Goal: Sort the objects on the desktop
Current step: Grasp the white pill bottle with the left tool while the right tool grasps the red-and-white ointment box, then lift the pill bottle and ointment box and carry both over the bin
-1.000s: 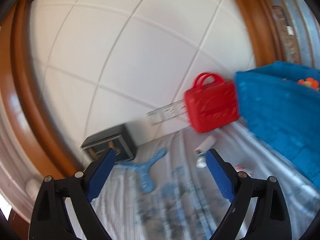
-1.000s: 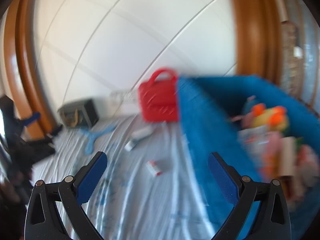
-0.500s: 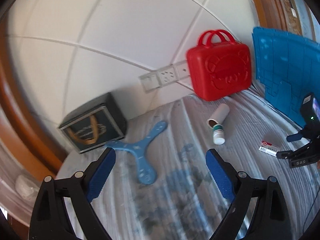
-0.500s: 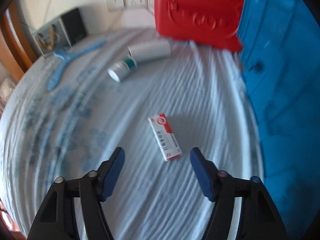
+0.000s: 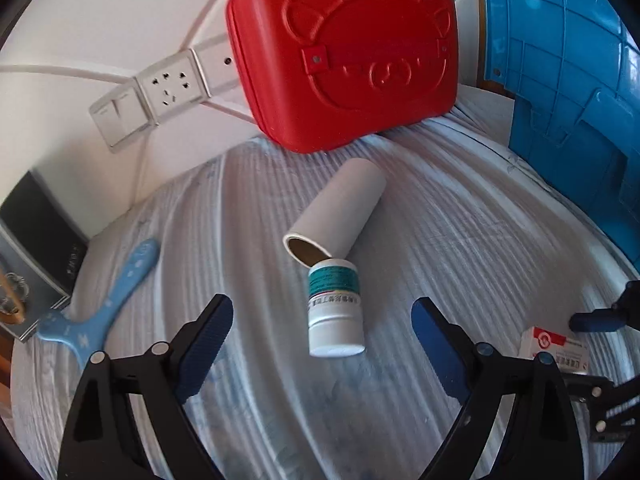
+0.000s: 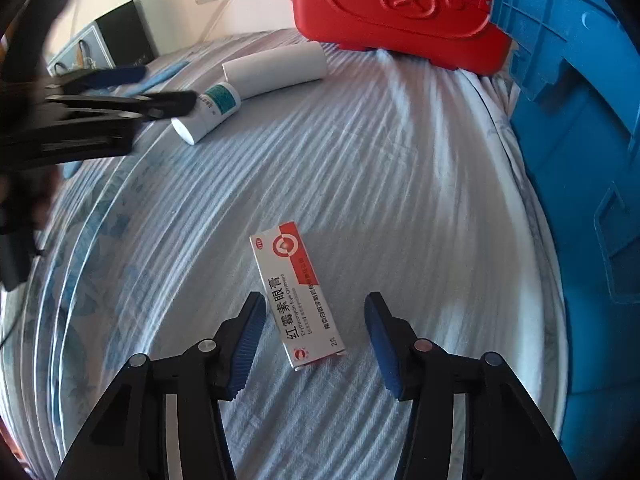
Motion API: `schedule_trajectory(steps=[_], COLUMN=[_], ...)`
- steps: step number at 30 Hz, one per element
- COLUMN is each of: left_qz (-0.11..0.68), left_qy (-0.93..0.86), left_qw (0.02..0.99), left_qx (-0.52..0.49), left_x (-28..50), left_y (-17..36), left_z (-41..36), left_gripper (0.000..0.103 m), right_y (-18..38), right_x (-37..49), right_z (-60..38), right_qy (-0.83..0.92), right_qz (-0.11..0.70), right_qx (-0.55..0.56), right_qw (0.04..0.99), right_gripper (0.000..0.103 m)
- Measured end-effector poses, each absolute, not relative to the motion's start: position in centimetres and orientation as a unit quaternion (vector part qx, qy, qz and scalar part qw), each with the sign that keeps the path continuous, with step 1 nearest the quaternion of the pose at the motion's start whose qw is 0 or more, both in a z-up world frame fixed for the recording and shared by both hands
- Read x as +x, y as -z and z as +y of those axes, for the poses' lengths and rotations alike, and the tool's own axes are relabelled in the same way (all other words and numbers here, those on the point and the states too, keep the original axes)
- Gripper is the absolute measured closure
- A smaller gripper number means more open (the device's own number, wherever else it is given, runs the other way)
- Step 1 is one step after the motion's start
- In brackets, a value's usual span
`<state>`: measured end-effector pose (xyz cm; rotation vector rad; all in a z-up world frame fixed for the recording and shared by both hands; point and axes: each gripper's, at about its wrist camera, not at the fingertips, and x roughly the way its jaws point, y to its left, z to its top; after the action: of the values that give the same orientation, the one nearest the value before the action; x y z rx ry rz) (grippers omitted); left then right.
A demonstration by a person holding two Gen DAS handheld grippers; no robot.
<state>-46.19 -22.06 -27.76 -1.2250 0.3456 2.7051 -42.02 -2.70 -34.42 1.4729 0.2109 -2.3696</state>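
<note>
The right tool point(image 6: 314, 336) hangs over a small ointment box point(image 6: 295, 295) lying flat on the striped cloth point(image 6: 400, 168). Its jaws have just been closing, with the near end of the box between them, but the pads are clear of it. The left tool point(image 5: 322, 340) is spread wide and grips nothing; a white bottle point(image 5: 335, 308) lies between its fingers, untouched, its far end against a cardboard tube point(image 5: 340, 212). Beyond stand a red case point(image 5: 344, 52) and, to the right, a blue crate point(image 6: 580, 160).
</note>
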Motion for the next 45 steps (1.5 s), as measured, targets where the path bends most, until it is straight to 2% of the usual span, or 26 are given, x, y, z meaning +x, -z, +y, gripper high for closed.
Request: schedule_trajectory(steps=[2,4,6,7,8,9,12,17,23,27,36,40,45], left_qz=[0.12,0.105,0.074,0.052,0.043,0.047,0.074,0.078,0.089,0.111,0.142,0.141,0.134], left_qy=[-0.899,-0.889,-0.884,-0.881,-0.88,-0.878,-0.882,-0.896,-0.915,-0.931,-0.946,-0.944,-0.942], left_qw=[0.073,0.078,0.095,0.108,0.111,0.114,0.122,0.131,0.151,0.174,0.254,0.279,0.287], left_qx=[-0.416,-0.439,-0.452,-0.458,-0.459,-0.463,-0.45,-0.417,-0.364,-0.301,-0.144,-0.11,-0.107], left_x=[-46.8,-47.3,-47.5,-47.6,-47.5,-47.3,-45.7,-41.9,-35.9,-31.4,-23.2,-21.2,-21.3], left_y=[28.9,30.2,31.1,31.2,31.2,31.2,30.4,26.7,19.7,13.1,-2.2,-5.9,-7.5], left_z=[-21.8,-22.4,-23.1,-23.6,-23.8,-23.9,-23.6,-23.8,-23.5,-21.5,-10.1,-4.0,4.0], left_gripper=[0.014,0.036,0.05,0.058,0.065,0.07,0.07,0.07,0.07,0.07,0.07,0.069,0.069], right_y=[34.6,34.6,34.6,34.6,34.5,34.4,34.0,30.1,21.5,14.6,1.9,-1.7,-3.4], right_x=[-41.9,-41.8,-41.9,-41.9,-41.8,-41.8,-41.5,-39.4,-34.2,-29.0,-16.9,-14.2,-14.7], right_z=[-3.0,-3.6,-3.8,-4.1,-4.4,-4.5,-3.9,-3.7,-3.7,-3.4,6.0,12.7,20.1], right_qy=[0.836,0.837,0.837,0.836,0.834,0.832,0.825,0.846,0.88,0.907,0.958,0.967,0.963], right_qz=[0.085,0.111,0.113,0.116,0.119,0.118,0.056,0.044,0.03,0.02,0.001,0.02,0.031], right_qx=[0.514,0.508,0.508,0.509,0.51,0.514,0.528,0.499,0.43,0.371,0.26,0.248,0.266], right_qw=[0.171,0.169,0.17,0.171,0.175,0.175,0.194,0.186,0.199,0.2,0.124,0.049,-0.015], right_gripper=[0.053,0.053,0.058,0.061,0.074,0.078,0.078,0.078,0.078,0.078,0.077,0.077,0.077])
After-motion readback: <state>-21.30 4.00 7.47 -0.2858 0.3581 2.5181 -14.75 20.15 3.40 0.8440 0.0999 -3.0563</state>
